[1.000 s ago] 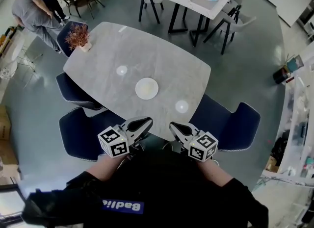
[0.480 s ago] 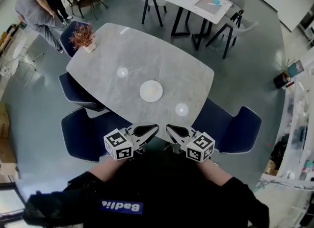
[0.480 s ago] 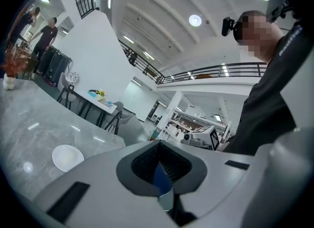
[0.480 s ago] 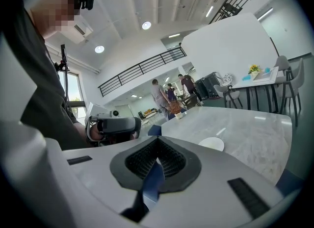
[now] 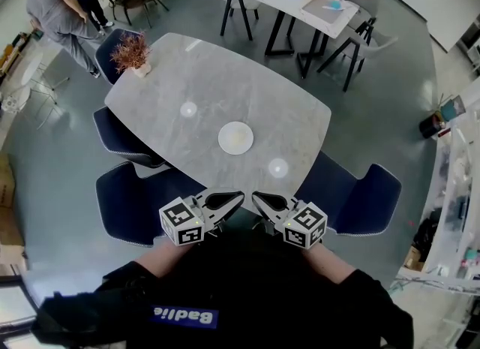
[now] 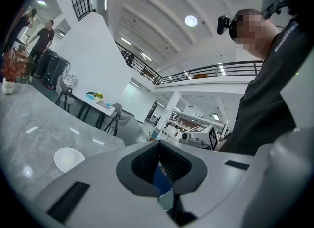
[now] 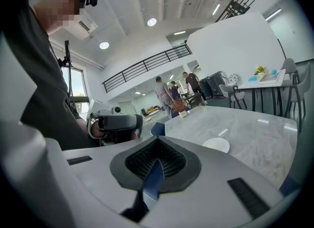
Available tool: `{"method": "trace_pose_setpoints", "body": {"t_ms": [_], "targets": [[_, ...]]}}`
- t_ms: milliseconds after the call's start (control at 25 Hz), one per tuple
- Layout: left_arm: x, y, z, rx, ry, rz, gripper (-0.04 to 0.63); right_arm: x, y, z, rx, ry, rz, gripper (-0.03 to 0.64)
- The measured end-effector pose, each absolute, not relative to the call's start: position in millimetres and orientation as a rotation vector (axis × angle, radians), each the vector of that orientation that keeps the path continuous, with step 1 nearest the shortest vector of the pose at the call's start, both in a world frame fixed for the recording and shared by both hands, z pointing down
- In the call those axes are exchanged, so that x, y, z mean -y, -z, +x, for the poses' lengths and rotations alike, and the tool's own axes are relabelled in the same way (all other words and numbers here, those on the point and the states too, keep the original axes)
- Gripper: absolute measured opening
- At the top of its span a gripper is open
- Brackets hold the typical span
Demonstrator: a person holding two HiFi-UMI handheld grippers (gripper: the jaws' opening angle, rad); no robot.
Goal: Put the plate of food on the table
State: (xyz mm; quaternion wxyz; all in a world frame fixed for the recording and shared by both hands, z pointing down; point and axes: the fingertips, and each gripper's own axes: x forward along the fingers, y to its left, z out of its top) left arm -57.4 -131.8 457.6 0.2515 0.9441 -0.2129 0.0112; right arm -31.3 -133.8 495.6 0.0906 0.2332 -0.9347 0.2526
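Looking down, I see the left gripper [image 5: 238, 197] with its jaws pressed together on nothing, held by the near edge of the grey table [image 5: 187, 70]. The right gripper [image 5: 256, 197] sits just beside it, jaws likewise together and empty. The white plate [image 5: 235, 138] rests near the table's middle, well apart from both; I cannot make out any food on it. A blue patch [image 5: 186, 315] on the dark shirt reads "Badlie".

Wht plate [image 5: 235, 138], gry marbled tbl [image 5: 196, 70]
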Motion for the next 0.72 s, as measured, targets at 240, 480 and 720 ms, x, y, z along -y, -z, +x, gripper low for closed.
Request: {"method": "trace_pose_setpoints", "body": {"t_ms": [240,480,720], "targets": [[129.4,-456.4,-59.6,0.571,-0.041,2.588,0.008,132.5,-495.4,-35.0,2.772,-0.746,0.695,0.009],[126.7,-455.5,-59.2,0.564,-0.045,2.599,0.008,129.7,-495.0,-34.1,2.769,-0.743,0.705,0.009],[126.4,-455.1,-60.6,0.562,-0.048,2.609,0.008,129.5,-495.0,-36.1,2.768,-0.741,0.711,0.009]]}}
